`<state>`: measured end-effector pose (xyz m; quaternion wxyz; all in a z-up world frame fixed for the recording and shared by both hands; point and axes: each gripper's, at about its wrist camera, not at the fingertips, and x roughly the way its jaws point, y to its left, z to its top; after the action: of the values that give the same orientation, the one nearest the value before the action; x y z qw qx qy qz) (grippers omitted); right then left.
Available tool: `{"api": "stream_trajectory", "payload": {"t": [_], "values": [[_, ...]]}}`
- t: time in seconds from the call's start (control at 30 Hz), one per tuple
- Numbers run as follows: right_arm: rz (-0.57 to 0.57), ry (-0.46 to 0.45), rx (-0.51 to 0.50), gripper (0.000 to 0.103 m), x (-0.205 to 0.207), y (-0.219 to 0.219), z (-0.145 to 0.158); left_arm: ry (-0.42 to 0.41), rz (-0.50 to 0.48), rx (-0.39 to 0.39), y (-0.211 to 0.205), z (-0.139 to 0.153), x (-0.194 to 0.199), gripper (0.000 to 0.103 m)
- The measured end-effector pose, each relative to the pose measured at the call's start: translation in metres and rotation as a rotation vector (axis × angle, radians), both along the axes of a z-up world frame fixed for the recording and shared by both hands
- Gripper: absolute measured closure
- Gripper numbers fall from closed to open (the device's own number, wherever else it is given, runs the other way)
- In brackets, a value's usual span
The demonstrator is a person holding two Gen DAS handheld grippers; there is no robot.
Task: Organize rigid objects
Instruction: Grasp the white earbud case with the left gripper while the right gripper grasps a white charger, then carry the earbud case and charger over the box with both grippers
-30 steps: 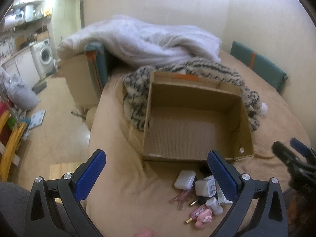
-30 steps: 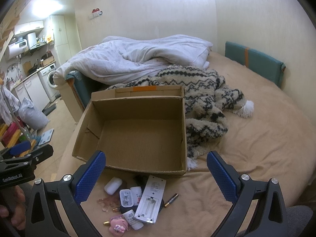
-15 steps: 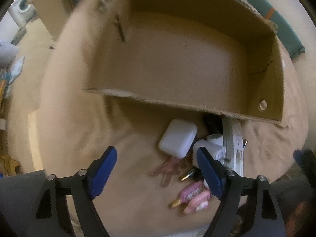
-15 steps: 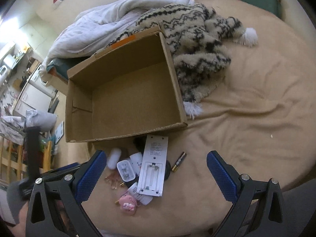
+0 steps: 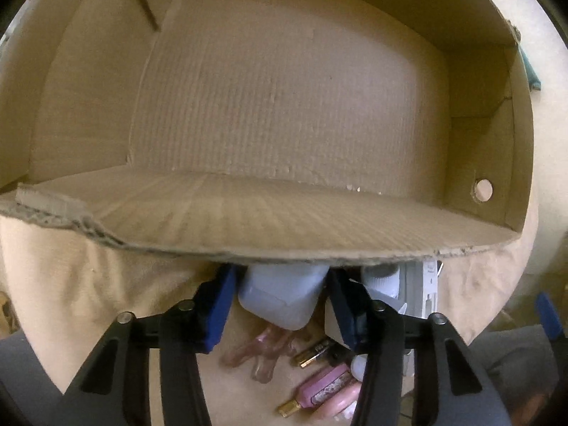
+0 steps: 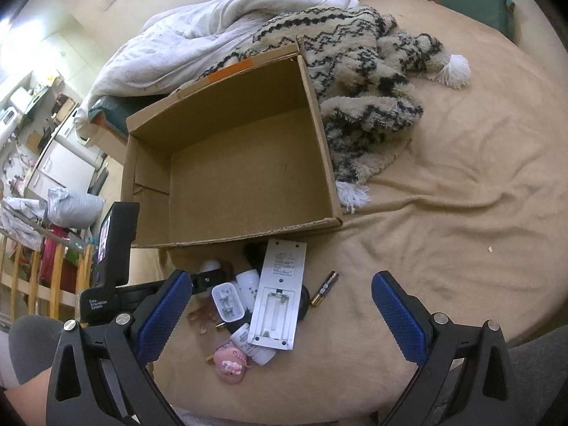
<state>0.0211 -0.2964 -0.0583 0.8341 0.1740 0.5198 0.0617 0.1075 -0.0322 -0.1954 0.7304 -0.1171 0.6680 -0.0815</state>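
A cardboard box [image 6: 234, 163] sits on the bed [image 6: 443, 234]; the remote [image 6: 278, 293], battery [image 6: 325, 288] and charger [image 6: 227, 301] lie near it.

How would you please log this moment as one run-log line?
left gripper: open around white case | right gripper: open, idle | cardboard box: empty

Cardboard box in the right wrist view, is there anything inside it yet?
No, the cardboard box shows only its bare corrugated floor, while the small items, such as the white remote and the battery, lie on the blanket outside it.
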Motion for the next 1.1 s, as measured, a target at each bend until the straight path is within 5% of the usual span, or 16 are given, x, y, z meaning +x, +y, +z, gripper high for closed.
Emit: {"api": "stream_trajectory", "payload": {"t": [0.27, 0.37, 0.6, 0.77, 0.83, 1.03, 1.1], "values": [[0.026, 0.0, -0.012, 0.0, -0.002, 0.005, -0.001, 0.003, 0.044, 0.045, 0.034, 0.015, -0.005, 0.07], [0.055, 0.018, 0.023, 0.0, 0.001, 0.008, -0.005, 0.035, 0.07, 0.083, 0.048, 0.022, -0.012, 0.084], [0.267, 0.248, 0.176, 0.046, 0.031, 0.05, -0.044, 0.068, 0.078, 0.119, 0.07, 0.015, -0.022, 0.084], [0.331, 0.278, 0.093, 0.046, 0.052, 0.081, -0.059, 0.076, 0.07, 0.146, 0.048, 0.003, -0.014, 0.084], [0.362, 0.287, 0.068, 0.051, 0.057, 0.092, -0.064, 0.072, 0.068, 0.156, 0.009, -0.005, -0.009, 0.084], [0.411, 0.322, -0.02, 0.056, 0.054, 0.109, -0.087, 0.071, 0.092, 0.165, 0.001, -0.003, -0.012, 0.084], [0.432, 0.302, -0.067, 0.068, 0.051, 0.117, -0.087, 0.064, 0.079, 0.189, -0.003, -0.008, -0.017, 0.084]]}}
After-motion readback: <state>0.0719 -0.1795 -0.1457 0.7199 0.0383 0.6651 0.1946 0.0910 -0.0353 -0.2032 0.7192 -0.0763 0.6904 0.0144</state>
